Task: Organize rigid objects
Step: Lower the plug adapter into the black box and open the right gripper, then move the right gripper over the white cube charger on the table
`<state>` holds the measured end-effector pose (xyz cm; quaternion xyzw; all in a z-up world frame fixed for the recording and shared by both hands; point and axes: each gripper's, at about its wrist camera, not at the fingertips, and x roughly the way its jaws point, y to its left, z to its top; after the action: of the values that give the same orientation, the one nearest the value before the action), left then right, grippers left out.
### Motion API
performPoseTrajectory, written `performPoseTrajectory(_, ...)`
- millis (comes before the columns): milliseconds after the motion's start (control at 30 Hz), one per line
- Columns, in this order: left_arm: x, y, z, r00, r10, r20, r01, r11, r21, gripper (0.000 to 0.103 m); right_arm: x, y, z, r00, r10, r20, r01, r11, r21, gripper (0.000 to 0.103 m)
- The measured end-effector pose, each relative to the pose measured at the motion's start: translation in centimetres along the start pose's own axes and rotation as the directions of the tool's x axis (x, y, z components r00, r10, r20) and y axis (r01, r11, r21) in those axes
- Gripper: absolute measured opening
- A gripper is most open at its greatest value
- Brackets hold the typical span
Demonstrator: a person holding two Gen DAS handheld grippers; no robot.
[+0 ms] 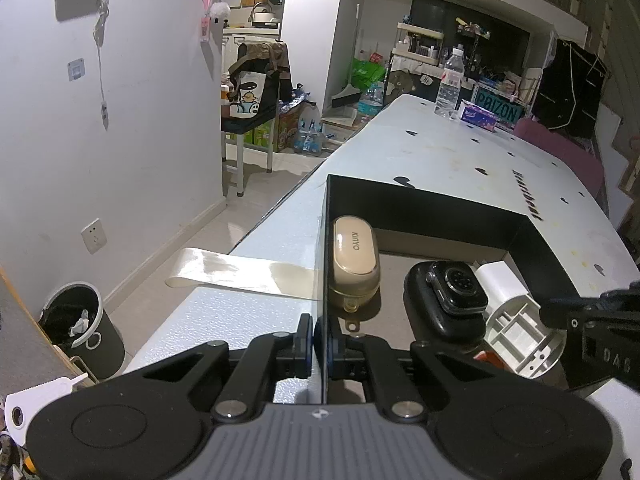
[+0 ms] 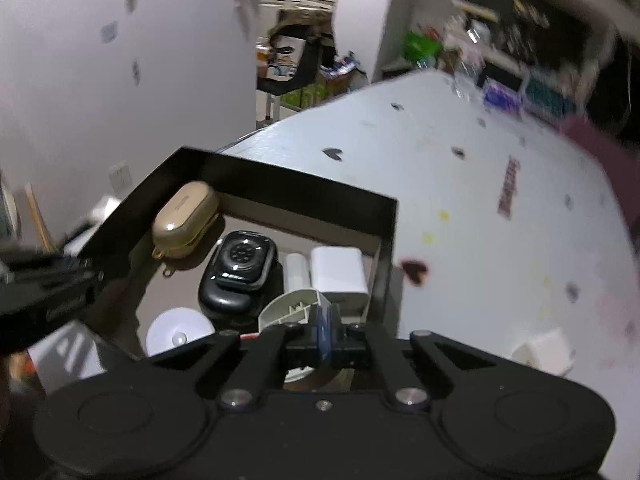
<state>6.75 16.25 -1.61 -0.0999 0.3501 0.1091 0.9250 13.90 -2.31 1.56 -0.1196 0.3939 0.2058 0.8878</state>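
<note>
A black open box (image 1: 420, 208) (image 2: 304, 186) stands at the near corner of the white table (image 1: 440, 152). It holds a beige earbud case (image 1: 354, 264) (image 2: 186, 216), a black smartwatch (image 1: 452, 292) (image 2: 240, 270) on a dark puck, a white charger block (image 1: 500, 284) (image 2: 338, 274), a white ribbed round plastic part (image 1: 520, 332) (image 2: 290, 304) and a white disc (image 2: 178, 336). My left gripper (image 1: 320, 334) is shut on the box's left wall. My right gripper (image 2: 324, 332) hovers over the ribbed part inside the box, pads together with nothing seen between them.
A water bottle (image 1: 450, 84) and a tissue pack (image 1: 478, 114) stand at the table's far end. A small white cube (image 2: 546, 350) lies on the table right of the box. A tape strip (image 1: 240, 274) overhangs the left edge, above a bin (image 1: 80, 328) on the floor.
</note>
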Motion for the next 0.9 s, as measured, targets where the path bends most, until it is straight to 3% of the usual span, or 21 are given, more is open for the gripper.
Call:
performPoseTrajectory(100, 0.0, 0.0, 0.0, 1.000, 0.000, 0.000, 0.000, 1.000, 0.000, 0.007, 0.7, -2.0, -0.1, 0.995, 0.082, -0.052, -0.075, 0.990, 0.124, 0.000)
performPoseTrajectory(200, 0.0, 0.0, 0.0, 1.000, 0.000, 0.000, 0.000, 1.000, 0.000, 0.007, 0.6, -1.6, -0.2, 0.996, 0.069, -0.063, -0.063, 0.994, 0.091, 0.000)
performPoseTrajectory(400, 0.0, 0.0, 0.0, 1.000, -0.001, 0.000, 0.001, 1.000, 0.000, 0.007, -1.2, -0.9, -0.1, 0.997, 0.069, -0.022, -0.067, 0.994, 0.084, 0.023)
performPoseTrajectory(500, 0.0, 0.0, 0.0, 1.000, -0.001, 0.000, 0.001, 1.000, -0.001, 0.007, -2.6, -1.3, 0.1, 0.996, 0.087, 0.010, -0.087, 0.992, 0.092, 0.027)
performPoseTrajectory(667, 0.0, 0.1, 0.0, 1.000, -0.001, 0.000, 0.001, 1.000, -0.001, 0.007, -5.0, -1.5, -0.2, 0.991, 0.110, 0.071, -0.116, 0.990, 0.084, 0.050)
performPoseTrajectory(800, 0.0, 0.1, 0.0, 1.000, -0.001, 0.000, 0.001, 1.000, 0.000, 0.007, -6.4, -1.9, -0.5, 0.987, 0.106, 0.117, -0.116, 0.990, 0.083, 0.081)
performPoseTrajectory(900, 0.0, 0.1, 0.0, 1.000, 0.000, 0.000, 0.000, 1.000, 0.000, 0.007, -7.2, -2.3, -1.0, 0.985, 0.099, 0.141, -0.111, 0.991, 0.080, 0.088)
